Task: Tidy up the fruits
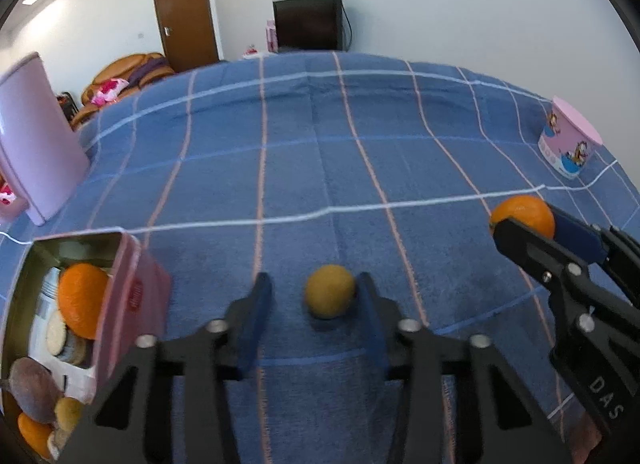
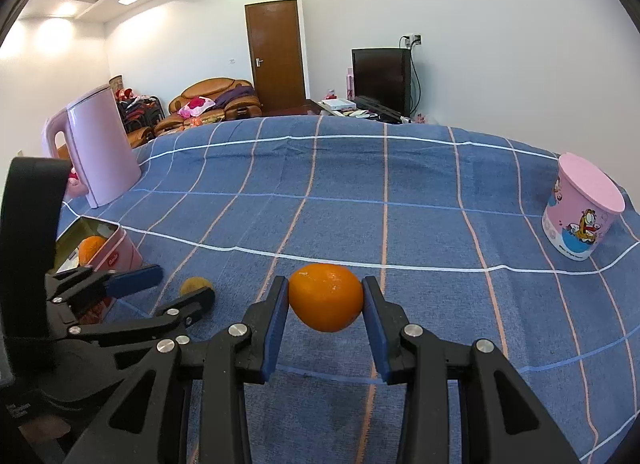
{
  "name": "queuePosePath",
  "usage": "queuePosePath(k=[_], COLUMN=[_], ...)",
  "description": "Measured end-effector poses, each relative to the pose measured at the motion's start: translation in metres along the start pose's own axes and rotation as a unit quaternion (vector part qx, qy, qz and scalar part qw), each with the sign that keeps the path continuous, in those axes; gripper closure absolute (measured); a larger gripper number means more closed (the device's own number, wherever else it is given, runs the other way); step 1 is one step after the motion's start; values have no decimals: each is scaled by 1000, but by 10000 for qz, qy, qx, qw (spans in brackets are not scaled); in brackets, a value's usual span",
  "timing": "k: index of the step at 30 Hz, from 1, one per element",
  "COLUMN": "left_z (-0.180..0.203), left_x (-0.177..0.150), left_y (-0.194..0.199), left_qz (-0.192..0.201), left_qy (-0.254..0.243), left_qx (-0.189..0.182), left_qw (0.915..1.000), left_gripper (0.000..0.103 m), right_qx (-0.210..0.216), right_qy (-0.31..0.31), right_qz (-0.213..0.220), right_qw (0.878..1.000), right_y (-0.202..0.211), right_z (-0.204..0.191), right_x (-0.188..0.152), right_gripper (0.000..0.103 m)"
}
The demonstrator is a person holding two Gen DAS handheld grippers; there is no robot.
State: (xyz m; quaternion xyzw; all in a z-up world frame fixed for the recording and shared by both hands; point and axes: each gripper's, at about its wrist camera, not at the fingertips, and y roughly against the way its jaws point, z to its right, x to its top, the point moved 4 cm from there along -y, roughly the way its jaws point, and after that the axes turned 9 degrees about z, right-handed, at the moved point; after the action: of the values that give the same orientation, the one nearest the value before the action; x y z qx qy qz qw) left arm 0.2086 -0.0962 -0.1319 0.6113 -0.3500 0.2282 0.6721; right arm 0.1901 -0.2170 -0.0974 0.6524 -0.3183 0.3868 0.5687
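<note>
A small yellow-brown fruit (image 1: pixel 330 291) lies on the blue checked cloth between the fingers of my open left gripper (image 1: pixel 316 288); it sits close to the right finger with a gap on the left. It also shows in the right wrist view (image 2: pixel 195 285). My right gripper (image 2: pixel 325 298) is shut on an orange (image 2: pixel 326 296), held just above the cloth; the orange also shows in the left wrist view (image 1: pixel 523 213). A pink tin (image 1: pixel 136 288) at the left holds an orange (image 1: pixel 82 300), a brown fruit and other pieces.
A pink kettle (image 2: pixel 100 143) stands at the far left of the table. A pink cartoon cup (image 2: pixel 580 207) stands at the far right. The blue cloth (image 2: pixel 360 191) covers the table; beyond its far edge are a sofa, door and TV.
</note>
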Motion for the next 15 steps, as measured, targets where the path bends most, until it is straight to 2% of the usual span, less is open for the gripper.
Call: queuePosePath(k=[3, 5, 15], left_z=[-3, -3, -18], left_x=[0, 0, -1], left_y=[-1, 0, 8], left_qz=[-7, 9, 176], left_qy=[113, 122, 437], left_qx=[-124, -161, -131], left_qw=[9999, 9998, 9988], left_gripper=[70, 76, 76], right_qx=[9, 23, 71], right_qy=[-8, -14, 170], right_qz=[-25, -15, 274], right_qw=[10000, 10000, 9995], right_y=[-1, -1, 12], right_z=[0, 0, -9], right_x=[0, 0, -1], right_gripper=[64, 64, 64])
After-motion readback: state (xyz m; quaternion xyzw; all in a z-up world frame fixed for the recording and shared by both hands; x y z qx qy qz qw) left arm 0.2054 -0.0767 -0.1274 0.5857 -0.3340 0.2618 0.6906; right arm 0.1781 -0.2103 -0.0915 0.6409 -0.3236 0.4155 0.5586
